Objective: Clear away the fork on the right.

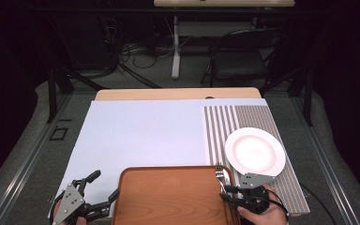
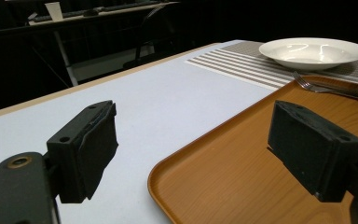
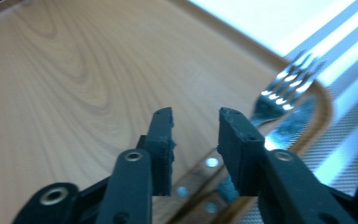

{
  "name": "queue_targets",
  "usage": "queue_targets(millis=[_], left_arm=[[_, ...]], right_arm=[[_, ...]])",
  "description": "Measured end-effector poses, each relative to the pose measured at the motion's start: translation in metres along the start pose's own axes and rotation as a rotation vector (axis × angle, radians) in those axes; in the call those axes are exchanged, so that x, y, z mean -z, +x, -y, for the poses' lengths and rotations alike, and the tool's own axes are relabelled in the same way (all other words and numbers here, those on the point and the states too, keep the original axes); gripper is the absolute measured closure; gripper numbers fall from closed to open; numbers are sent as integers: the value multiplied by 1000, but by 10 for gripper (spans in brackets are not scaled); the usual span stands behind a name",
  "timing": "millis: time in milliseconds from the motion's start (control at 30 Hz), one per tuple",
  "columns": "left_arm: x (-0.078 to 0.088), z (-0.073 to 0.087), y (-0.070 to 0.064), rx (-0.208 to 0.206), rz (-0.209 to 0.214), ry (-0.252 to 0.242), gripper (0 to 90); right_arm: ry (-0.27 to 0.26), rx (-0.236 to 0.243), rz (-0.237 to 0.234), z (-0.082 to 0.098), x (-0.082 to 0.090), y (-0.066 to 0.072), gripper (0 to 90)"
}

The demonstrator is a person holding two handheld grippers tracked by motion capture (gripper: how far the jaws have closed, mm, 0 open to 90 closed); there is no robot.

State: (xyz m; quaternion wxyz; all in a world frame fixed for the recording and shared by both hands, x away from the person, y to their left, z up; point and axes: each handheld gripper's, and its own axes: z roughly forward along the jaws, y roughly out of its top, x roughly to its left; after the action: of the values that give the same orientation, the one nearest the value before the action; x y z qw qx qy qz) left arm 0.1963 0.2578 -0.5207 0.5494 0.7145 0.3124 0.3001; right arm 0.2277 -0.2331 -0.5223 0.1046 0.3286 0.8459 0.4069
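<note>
Wooden tray sits nearest, its near edge cut off at six o'clock. At seven o'clock the left gripper waits with jaws spread wide at the tray's left rim, pinching nothing. At five o'clock the right gripper hovers with jaws parted above the fork's riveted handle, apparently letting it go. The fork lies along the tray's right rim, tines towards the white plate at two o'clock on a striped placemat.
</note>
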Motion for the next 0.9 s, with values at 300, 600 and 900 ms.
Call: queue_targets(millis=[300,600,900], left_arm=[[0,0,0,2,0,0,152],[-1,0,0,-1,-1,0,152],[-2,0,0,1,-1,3,152]], right_arm=[[-89,-33,105,3,22,-12,492],[-83,-109,179,7,37,-28,228],[-94,-113,229,9,46,-35,64]])
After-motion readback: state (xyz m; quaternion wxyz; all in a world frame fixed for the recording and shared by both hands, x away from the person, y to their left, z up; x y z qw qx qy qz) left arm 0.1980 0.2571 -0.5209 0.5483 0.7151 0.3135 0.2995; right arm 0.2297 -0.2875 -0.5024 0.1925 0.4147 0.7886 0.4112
